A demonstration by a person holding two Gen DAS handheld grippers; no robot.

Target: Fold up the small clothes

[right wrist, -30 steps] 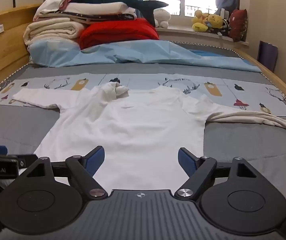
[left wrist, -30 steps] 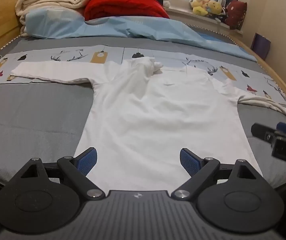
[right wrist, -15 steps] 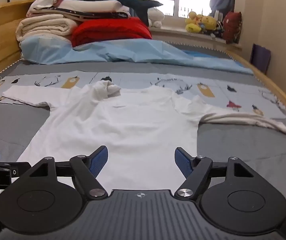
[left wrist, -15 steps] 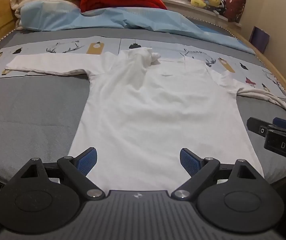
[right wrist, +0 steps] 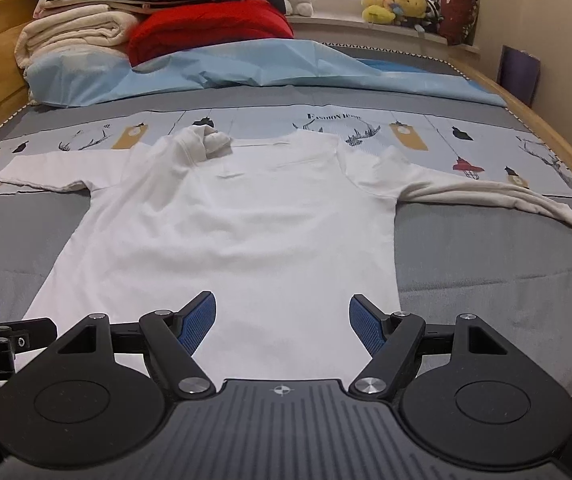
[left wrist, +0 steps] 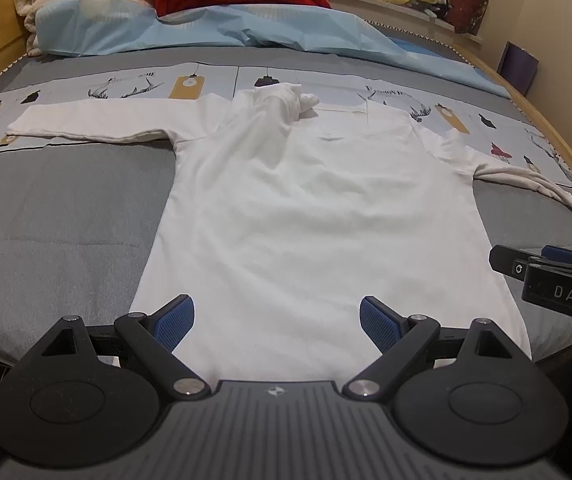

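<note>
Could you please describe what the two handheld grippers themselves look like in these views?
Both match: the left gripper and right gripper have a dark grey ribbed body with a small emblem, two round black discs, black linkage arms with silver pivot screws, and blue textured pads. White lettering "DAS" shows on the right one's side.

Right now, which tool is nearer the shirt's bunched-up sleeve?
Right. The right tool sits at the hem nearer the bunched sleeve; the left tool sits at the hem's opposite side.
</note>
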